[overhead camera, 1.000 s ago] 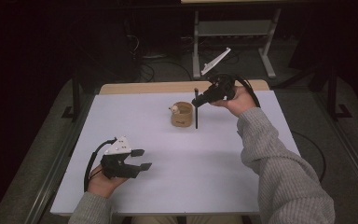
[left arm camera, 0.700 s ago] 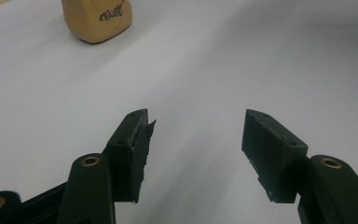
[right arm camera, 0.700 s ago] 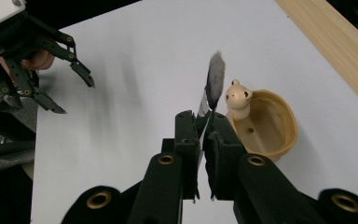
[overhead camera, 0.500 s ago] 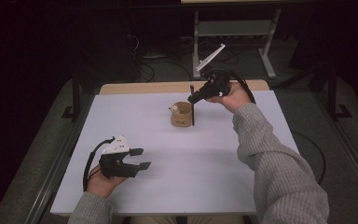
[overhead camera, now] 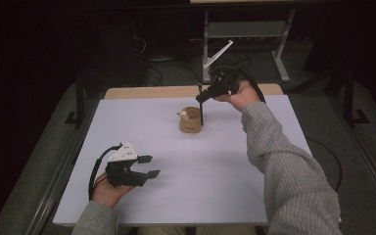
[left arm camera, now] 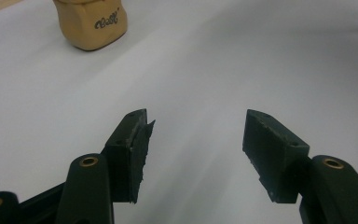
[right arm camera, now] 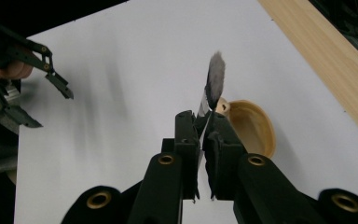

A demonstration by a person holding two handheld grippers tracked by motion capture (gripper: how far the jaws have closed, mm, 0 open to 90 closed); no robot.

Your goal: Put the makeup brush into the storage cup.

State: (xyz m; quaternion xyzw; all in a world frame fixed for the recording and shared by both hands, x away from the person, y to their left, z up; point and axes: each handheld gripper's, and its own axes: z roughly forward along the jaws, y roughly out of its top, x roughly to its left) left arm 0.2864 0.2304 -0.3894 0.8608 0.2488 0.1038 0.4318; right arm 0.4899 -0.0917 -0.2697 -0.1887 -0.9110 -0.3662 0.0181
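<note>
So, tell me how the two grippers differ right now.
The left gripper has its jaws wide apart with nothing between them; the right gripper is clamped on a brush. The left gripper sits low at the near left of the table; the right gripper is raised at the far side, beside the wooden cup. Both are black, hand-held, with two jaws.

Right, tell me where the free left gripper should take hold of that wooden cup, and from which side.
Probably across the wooden cup's rounded body, low down, coming level from the near side. The left gripper is open and already faces it, and the right gripper holds the brush above the cup's mouth.
</note>
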